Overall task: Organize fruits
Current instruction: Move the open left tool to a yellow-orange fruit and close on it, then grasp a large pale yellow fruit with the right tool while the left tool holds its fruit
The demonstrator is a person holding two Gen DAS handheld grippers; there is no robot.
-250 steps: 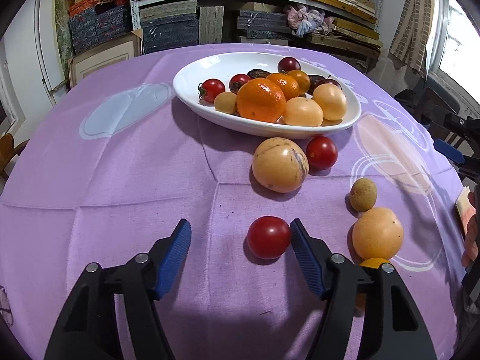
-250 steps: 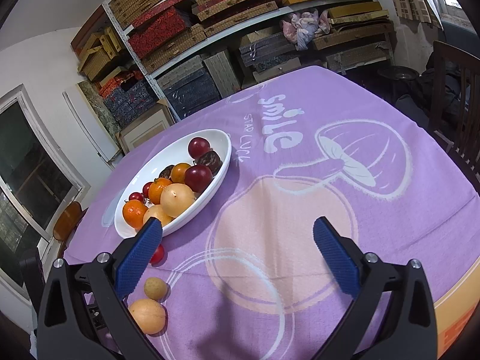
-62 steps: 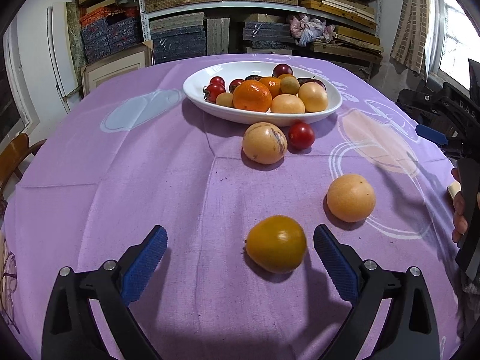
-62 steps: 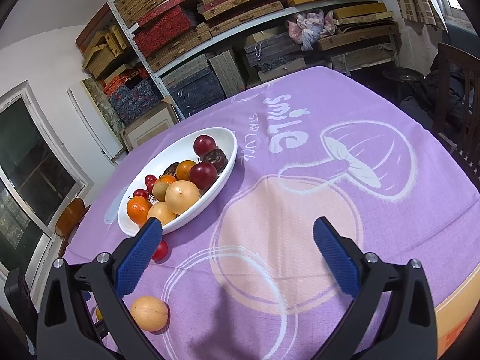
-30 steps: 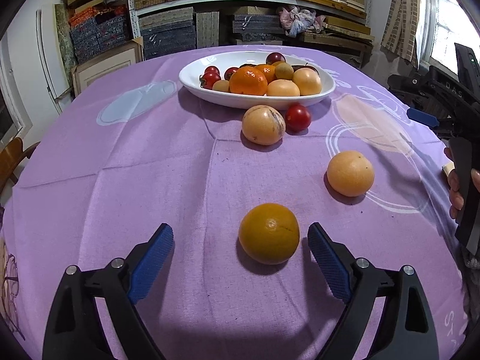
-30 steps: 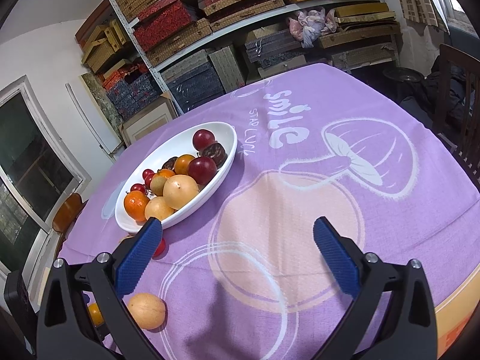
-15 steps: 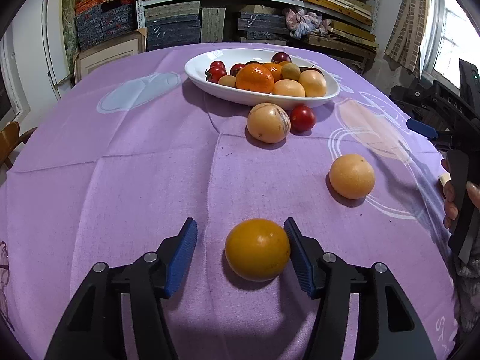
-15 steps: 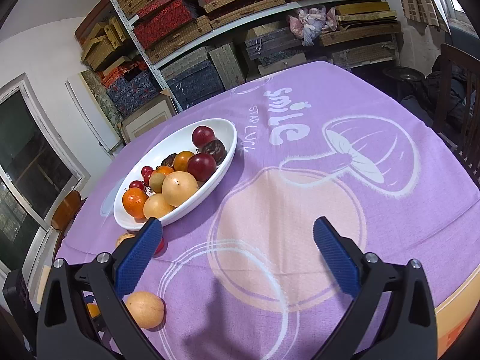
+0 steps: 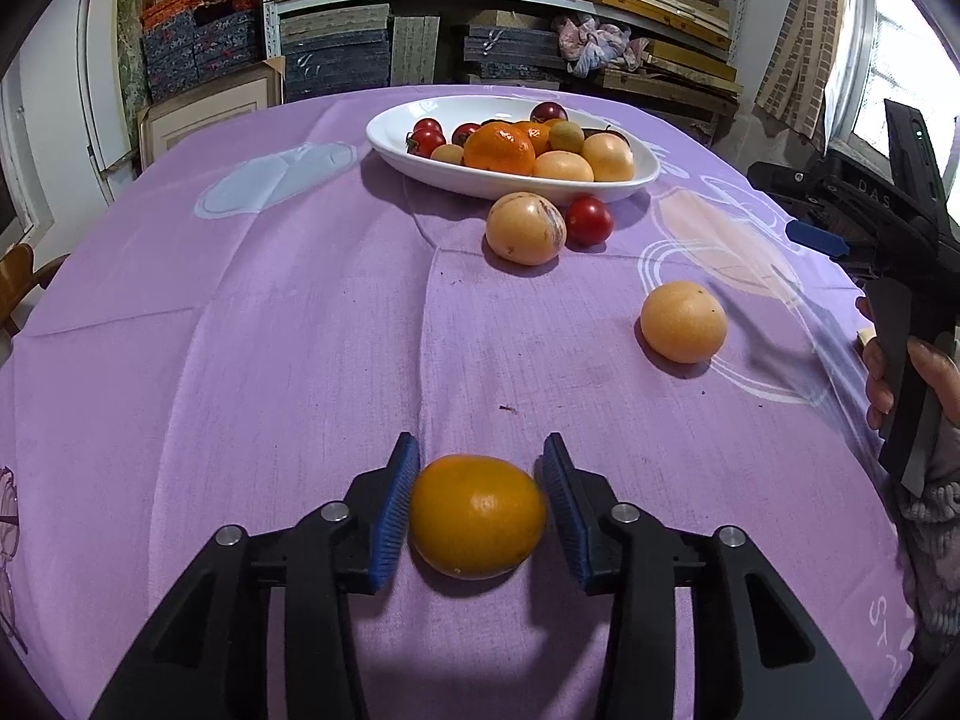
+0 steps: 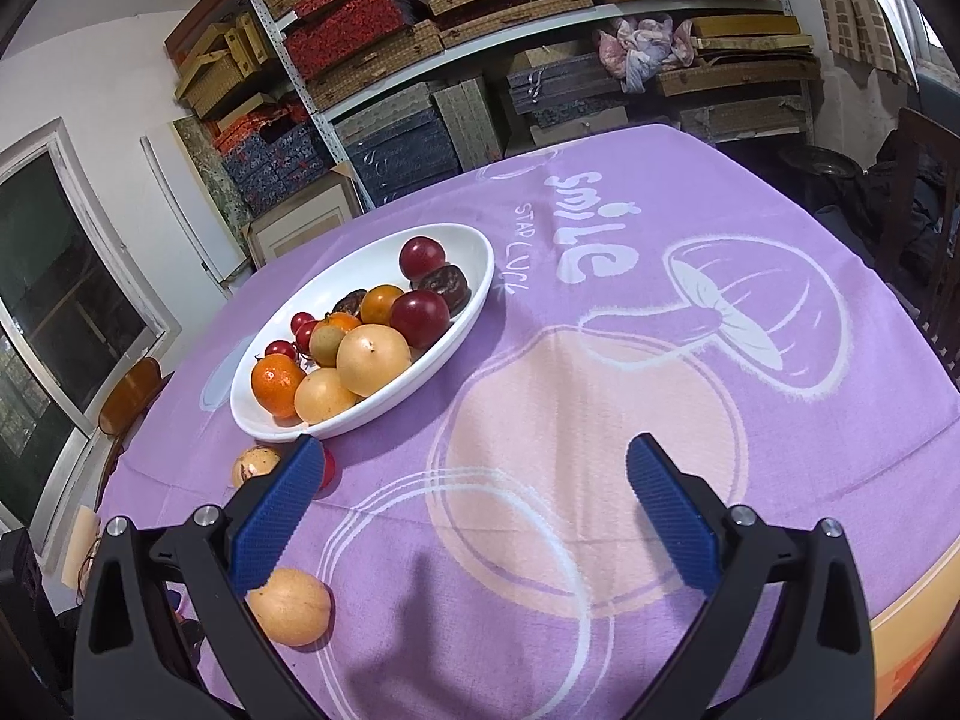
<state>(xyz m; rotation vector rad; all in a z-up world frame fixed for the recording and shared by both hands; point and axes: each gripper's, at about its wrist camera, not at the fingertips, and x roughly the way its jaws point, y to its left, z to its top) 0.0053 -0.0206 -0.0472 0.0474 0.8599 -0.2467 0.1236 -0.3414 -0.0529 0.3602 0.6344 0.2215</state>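
Left wrist view: the left gripper [image 9: 478, 483] is closing its jaws on the orange fruit [image 9: 477, 516], which is sitting on the purple tablecloth [image 9: 270, 348]; a second ago the blue pads [image 9: 396, 501] were standing wide of it, and now they are touching its sides. The right gripper [image 10: 474, 507] is hanging wide apart and empty, unmoved, near the white bowl [image 10: 474, 276].

The purple printed tablecloth [image 10: 600, 420] on the desk bears the white word "smile" beside "STAR LUCK" in thinner white capitals. In the left wrist view, the black plastic body of the right claw [image 9: 870, 198] reads "DAS".
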